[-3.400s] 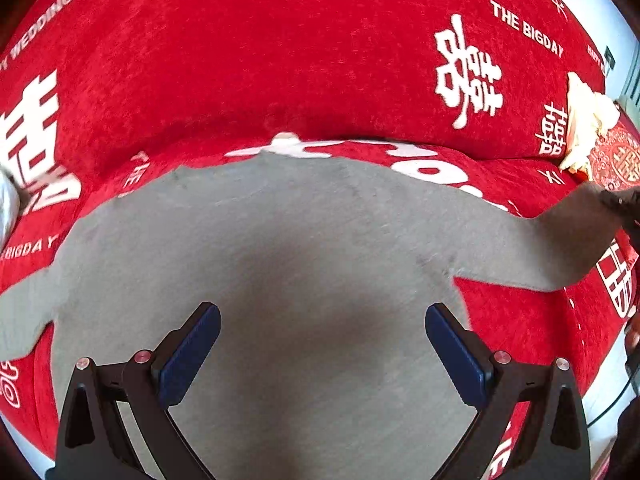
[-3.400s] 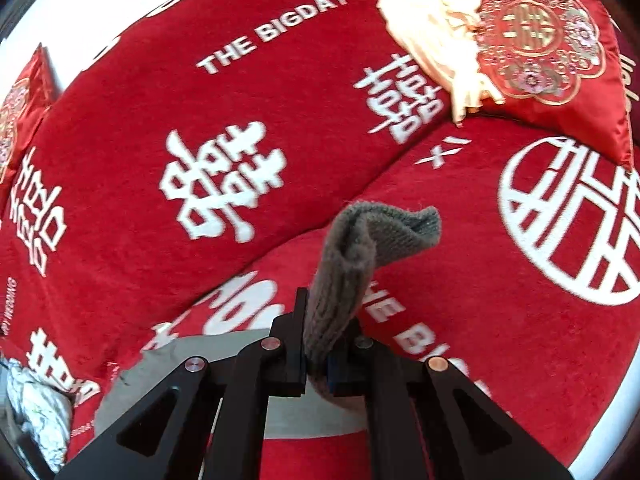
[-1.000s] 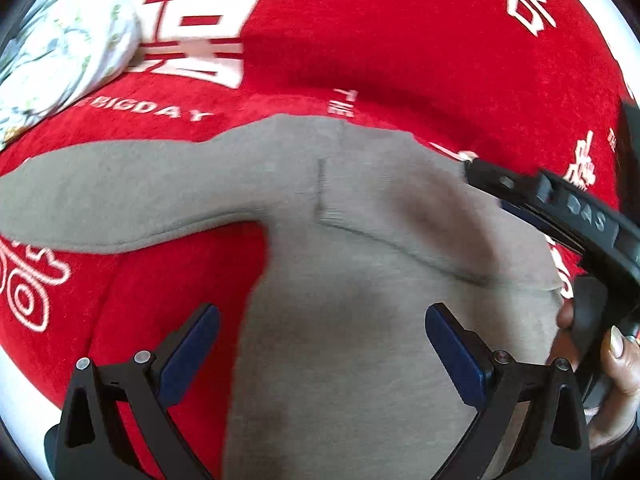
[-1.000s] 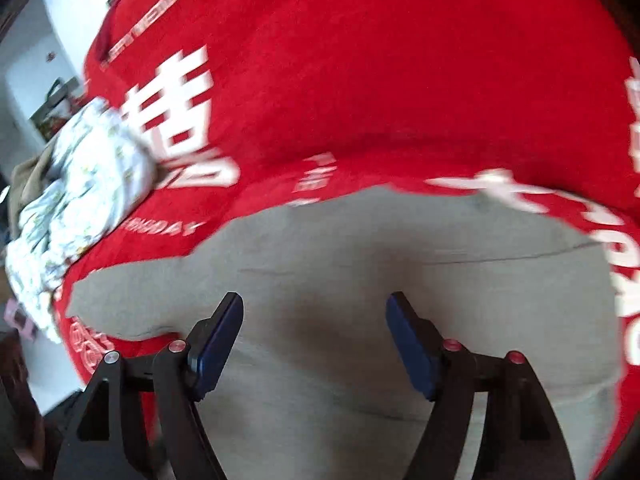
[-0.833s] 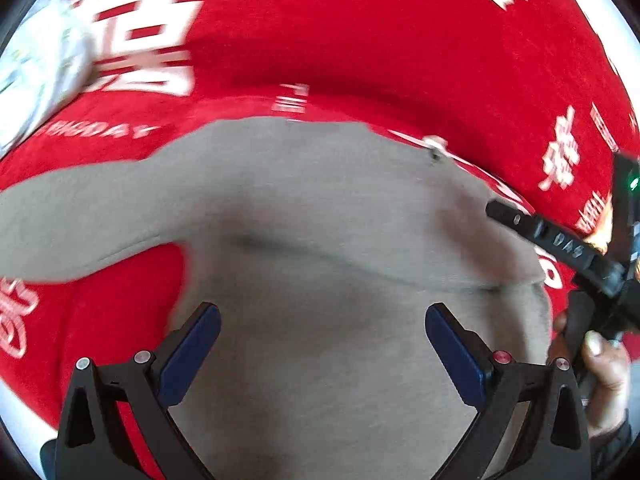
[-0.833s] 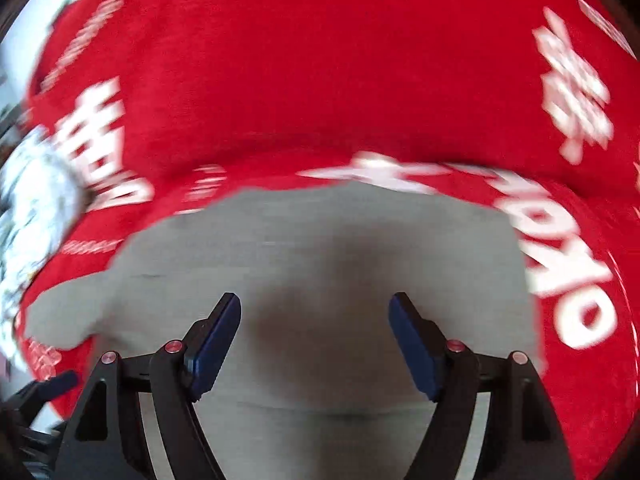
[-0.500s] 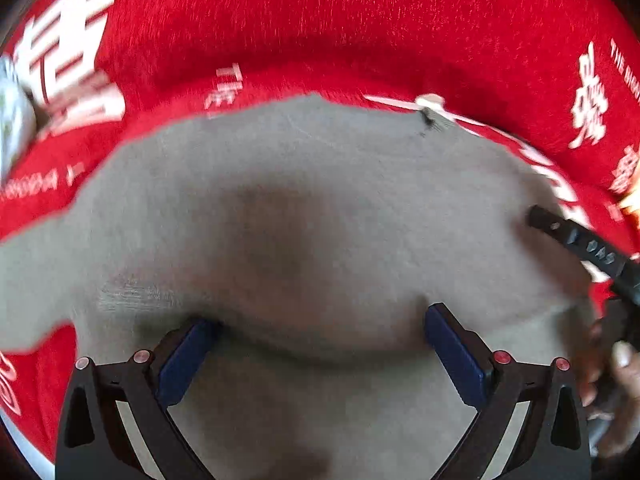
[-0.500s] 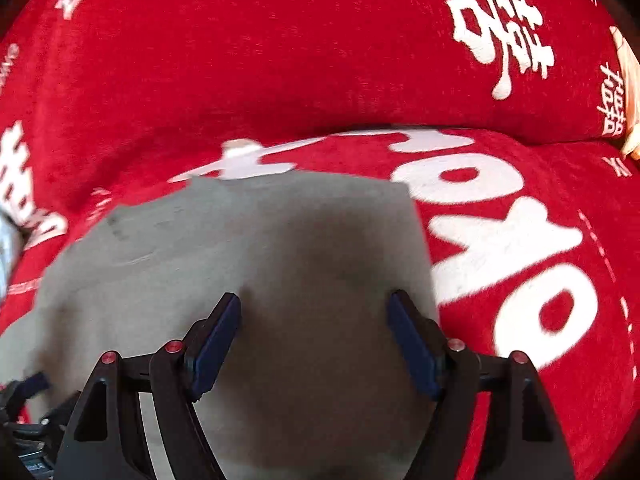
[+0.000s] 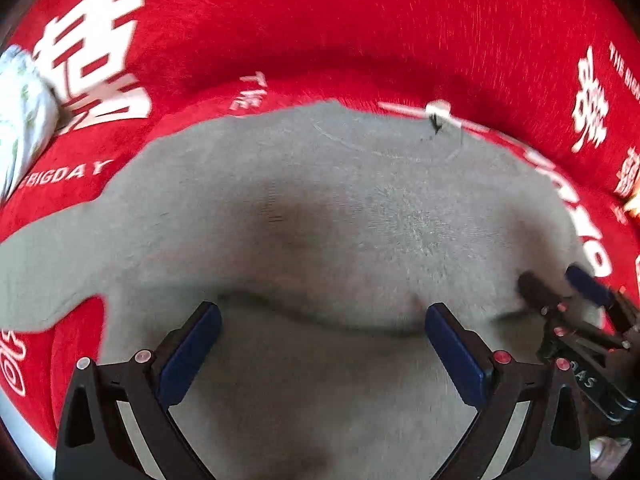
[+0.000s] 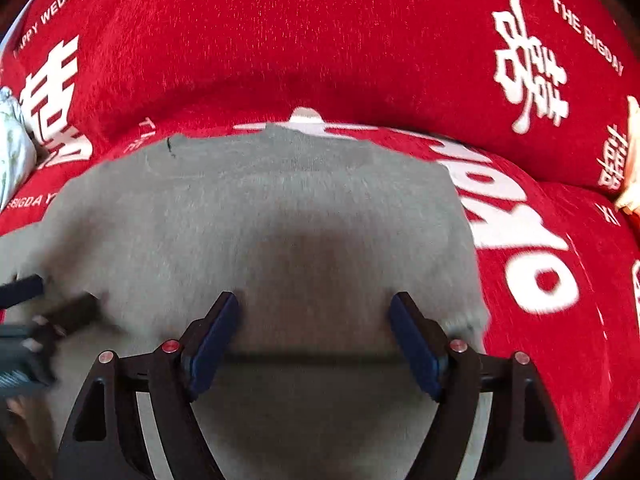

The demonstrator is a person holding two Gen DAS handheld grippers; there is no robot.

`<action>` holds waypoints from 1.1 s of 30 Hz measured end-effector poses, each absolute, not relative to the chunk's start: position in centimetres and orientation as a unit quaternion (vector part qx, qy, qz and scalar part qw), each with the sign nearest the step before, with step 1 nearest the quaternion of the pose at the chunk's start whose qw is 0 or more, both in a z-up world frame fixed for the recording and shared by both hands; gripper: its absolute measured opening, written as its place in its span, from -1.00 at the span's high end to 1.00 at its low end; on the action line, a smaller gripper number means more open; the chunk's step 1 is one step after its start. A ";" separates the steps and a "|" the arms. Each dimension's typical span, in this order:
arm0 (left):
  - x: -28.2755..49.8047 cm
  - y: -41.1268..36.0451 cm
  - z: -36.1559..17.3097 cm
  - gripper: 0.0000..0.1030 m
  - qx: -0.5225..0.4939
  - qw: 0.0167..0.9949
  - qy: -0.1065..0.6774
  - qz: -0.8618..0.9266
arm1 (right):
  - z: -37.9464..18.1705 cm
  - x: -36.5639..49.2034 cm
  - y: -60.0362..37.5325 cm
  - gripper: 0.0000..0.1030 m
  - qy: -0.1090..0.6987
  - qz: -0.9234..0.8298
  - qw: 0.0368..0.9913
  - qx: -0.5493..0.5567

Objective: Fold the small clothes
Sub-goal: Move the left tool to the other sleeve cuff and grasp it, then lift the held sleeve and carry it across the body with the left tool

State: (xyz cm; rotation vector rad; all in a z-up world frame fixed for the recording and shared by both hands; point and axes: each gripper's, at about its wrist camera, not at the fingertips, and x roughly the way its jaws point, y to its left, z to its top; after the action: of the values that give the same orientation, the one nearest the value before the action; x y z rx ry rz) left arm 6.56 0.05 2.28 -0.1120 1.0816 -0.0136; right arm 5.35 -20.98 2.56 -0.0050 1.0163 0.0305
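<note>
A grey knit sweater [image 9: 340,208] lies spread on a red sofa seat, with one sleeve stretched out to the left; it also fills the middle of the right wrist view [image 10: 280,216]. My left gripper [image 9: 320,316] is open and empty, low over the sweater's near part by a fold line. My right gripper [image 10: 314,312] is open and empty over the sweater's right part, by a fold edge. The right gripper also shows at the right edge of the left wrist view [image 9: 568,284], and the left gripper at the left edge of the right wrist view [image 10: 48,296].
The red sofa cover [image 10: 320,40] has white characters and lettering, with its backrest just behind the sweater. A pale floral bundle [image 9: 20,112] lies at the far left. A cream cloth [image 10: 630,160] shows at the far right edge.
The right gripper let go of the sleeve it held and swung over the sweater body. Both grippers moved lower and closer to the sweater; the right side now lies folded in.
</note>
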 end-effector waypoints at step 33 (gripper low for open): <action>0.6 37.9 1.6 0.79 -0.282 0.767 0.435 0.379 | 2.1 1.1 -15.1 -0.71 0.459 0.048 0.887 -0.022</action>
State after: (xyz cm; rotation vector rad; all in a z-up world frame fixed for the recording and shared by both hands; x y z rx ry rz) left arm 0.62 37.87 1.65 -0.6124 0.9444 0.8220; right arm 1.11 -15.11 2.15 -0.0456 0.9532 0.0991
